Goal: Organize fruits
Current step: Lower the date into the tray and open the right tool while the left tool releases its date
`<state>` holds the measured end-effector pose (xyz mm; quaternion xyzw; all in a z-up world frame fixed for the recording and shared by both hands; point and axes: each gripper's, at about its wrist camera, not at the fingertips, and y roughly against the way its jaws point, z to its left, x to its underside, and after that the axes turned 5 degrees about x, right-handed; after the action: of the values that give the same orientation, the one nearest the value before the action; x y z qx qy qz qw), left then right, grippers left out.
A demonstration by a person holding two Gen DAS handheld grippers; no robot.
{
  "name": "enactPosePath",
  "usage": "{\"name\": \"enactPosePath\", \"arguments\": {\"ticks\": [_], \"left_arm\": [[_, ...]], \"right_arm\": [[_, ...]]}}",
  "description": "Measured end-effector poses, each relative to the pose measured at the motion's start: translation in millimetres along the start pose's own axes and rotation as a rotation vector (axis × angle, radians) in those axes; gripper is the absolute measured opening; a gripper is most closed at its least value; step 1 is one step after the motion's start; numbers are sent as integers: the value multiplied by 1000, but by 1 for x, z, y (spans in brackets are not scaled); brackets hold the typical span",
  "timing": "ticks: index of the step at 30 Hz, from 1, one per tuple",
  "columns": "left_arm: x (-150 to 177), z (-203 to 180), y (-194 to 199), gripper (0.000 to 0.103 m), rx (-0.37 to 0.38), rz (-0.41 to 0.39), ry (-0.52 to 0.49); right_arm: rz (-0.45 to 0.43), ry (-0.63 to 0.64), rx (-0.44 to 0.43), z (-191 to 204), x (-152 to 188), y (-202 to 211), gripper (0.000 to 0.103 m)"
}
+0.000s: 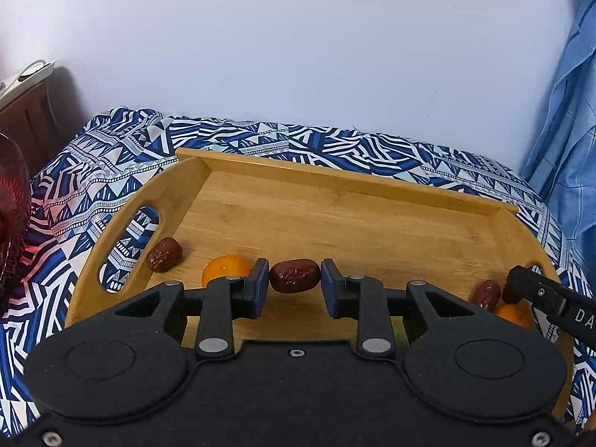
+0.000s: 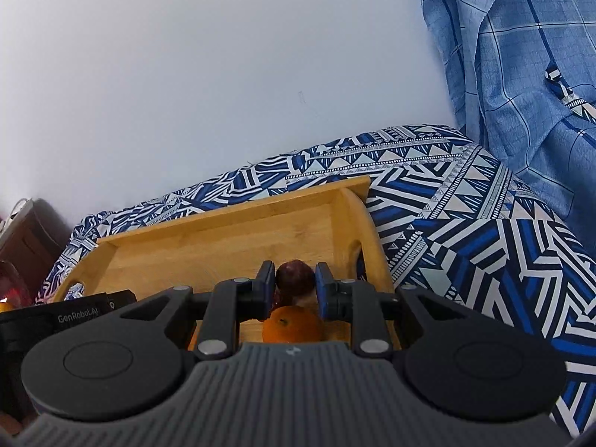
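A: The left gripper [image 1: 294, 276] is clamped on a jujube [image 1: 294, 275] over the near side of the wooden tray [image 1: 335, 186]. The right gripper [image 2: 291, 283] is clamped on another jujube [image 2: 294, 275] near the tray's right end, above an orange [image 2: 292, 325].

B: Then I think the step is to set them down?

A: Probably. Bring each one low to the tray floor before the fingers part, because jujubes roll. On the left, one jujube [image 1: 164, 254] and one orange [image 1: 224, 269] lie already; place beside them, not on them.
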<state>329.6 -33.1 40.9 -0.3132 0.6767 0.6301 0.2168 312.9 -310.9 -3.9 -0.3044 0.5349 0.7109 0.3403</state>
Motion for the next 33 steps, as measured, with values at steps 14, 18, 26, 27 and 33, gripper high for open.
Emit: {"name": "enactPosePath", "arguments": {"ticks": [14,18,26,27,33], "left_arm": [[4,0,-7,29,-4,13,-12],[5,1,-7,29,0,11,-8],[6,1,-6,29,3,10,-10],[6,1,-6,29,4,10,-12],[7,1,3,32,9,13,-25]], "right_arm": [[1,22,7,2,2,-2,28],[8,22,-1,2,3,-4,28],[7,32,-5,5,4,-4,29],[5,33,-5,5,4,-3,29],[-13,51,-4,8,2,3,32]]}}
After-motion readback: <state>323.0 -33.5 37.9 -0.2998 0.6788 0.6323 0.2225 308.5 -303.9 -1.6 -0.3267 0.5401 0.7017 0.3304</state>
